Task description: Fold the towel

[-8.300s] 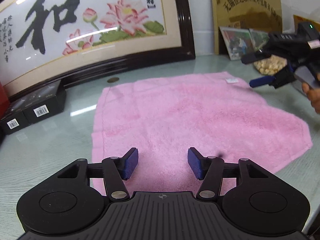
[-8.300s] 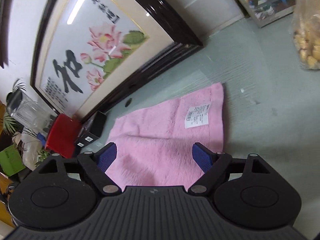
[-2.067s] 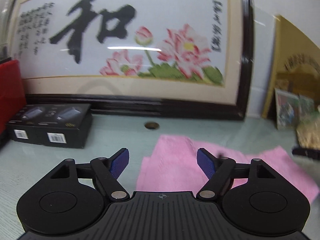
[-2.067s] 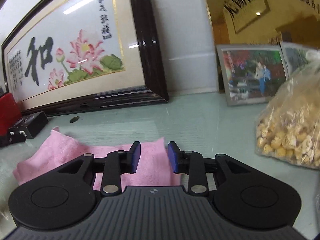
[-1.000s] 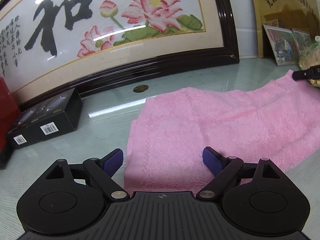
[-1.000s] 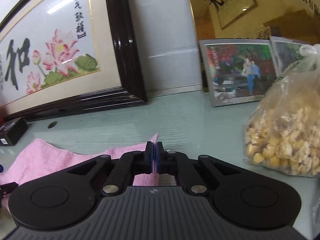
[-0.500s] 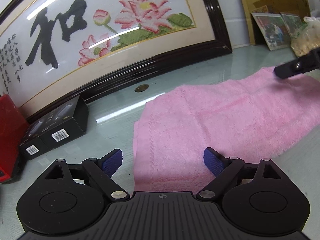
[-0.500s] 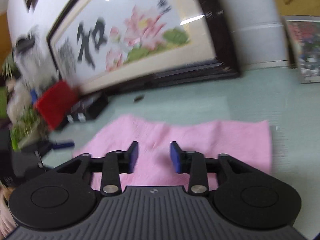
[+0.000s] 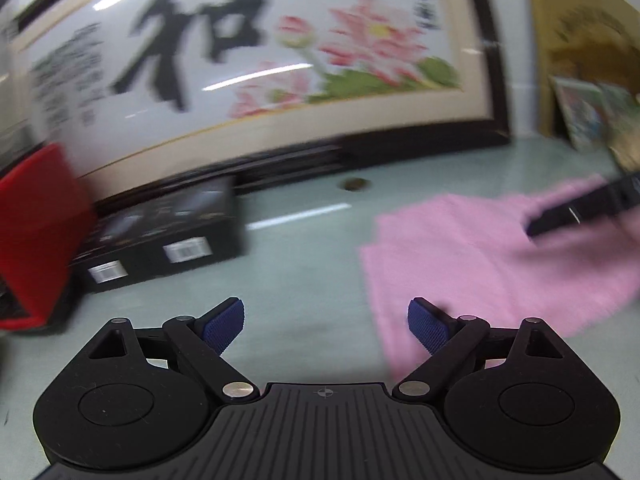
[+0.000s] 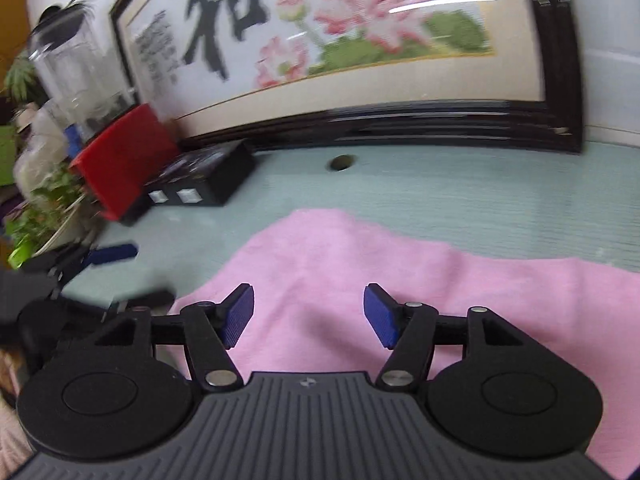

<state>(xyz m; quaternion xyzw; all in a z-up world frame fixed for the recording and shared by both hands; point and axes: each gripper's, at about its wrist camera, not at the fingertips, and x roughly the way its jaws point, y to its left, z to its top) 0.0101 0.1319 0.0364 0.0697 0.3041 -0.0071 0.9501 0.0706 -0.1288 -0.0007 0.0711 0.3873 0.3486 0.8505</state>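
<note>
The jaws of the left gripper (image 9: 325, 325) stood wide apart with nothing between them. In the left wrist view, much blurred, only bare table (image 9: 304, 280) lay under the gap, and the towel (image 9: 492, 264) lay flat to the right, its near left corner just beside the right-hand pad. A dark finger of the right gripper (image 9: 580, 210) reached in over the towel's far right part. Behind stood a black box (image 9: 160, 232), a red box (image 9: 40, 236) and the framed picture (image 9: 256, 68).

In the right wrist view, the right gripper (image 10: 309, 315) had its jaws opening, nothing clamped; the towel (image 10: 400, 264) showed between and beyond the pads, but the pads did not press it. The left gripper (image 10: 108, 254) showed at the left, clear of the towel's left edge. The towel looked already doubled into a long strip, though the layers could not be told apart.

The step in hand seemed to be a regrasp for the next fold. To do it well, I judge each gripper should go to a corner on one short end, slide the lower finger under all layers, and close only once the edge sits fully between the pads. Both should then lift together and level, so the layers do not slip or bunch, and lay the end squarely on the opposite edge.
</note>
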